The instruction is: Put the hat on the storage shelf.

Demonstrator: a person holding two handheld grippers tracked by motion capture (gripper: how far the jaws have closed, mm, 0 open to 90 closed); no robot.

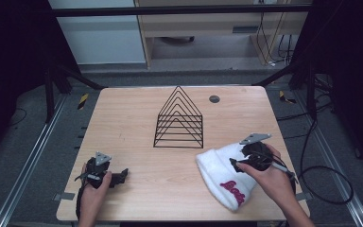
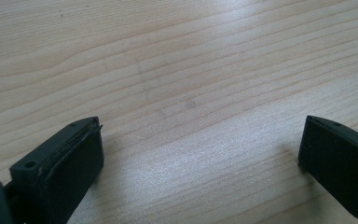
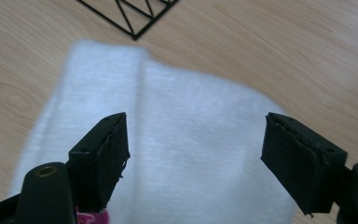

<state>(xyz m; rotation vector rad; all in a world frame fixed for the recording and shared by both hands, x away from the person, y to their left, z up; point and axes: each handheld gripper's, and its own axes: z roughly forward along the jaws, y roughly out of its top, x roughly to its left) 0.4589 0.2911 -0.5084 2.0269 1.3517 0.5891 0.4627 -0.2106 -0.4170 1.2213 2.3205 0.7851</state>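
High view: a light wooden table (image 1: 137,127) stood on a grey floor between dark frames, with a black wire rack (image 1: 179,119) near its middle. A white knit hat (image 1: 221,176) with pink lettering lay at the near right corner. The right gripper (image 1: 235,163) hovered over the hat's far end; the left gripper (image 1: 121,176) rested near the near left edge, well apart from the hat.

Left gripper view: both jaws stood wide apart over bare wood grain, nothing between them.

Right gripper view: the jaws were spread wide above the hat (image 3: 177,135), gripping nothing; a corner of the rack (image 3: 130,14) showed beyond
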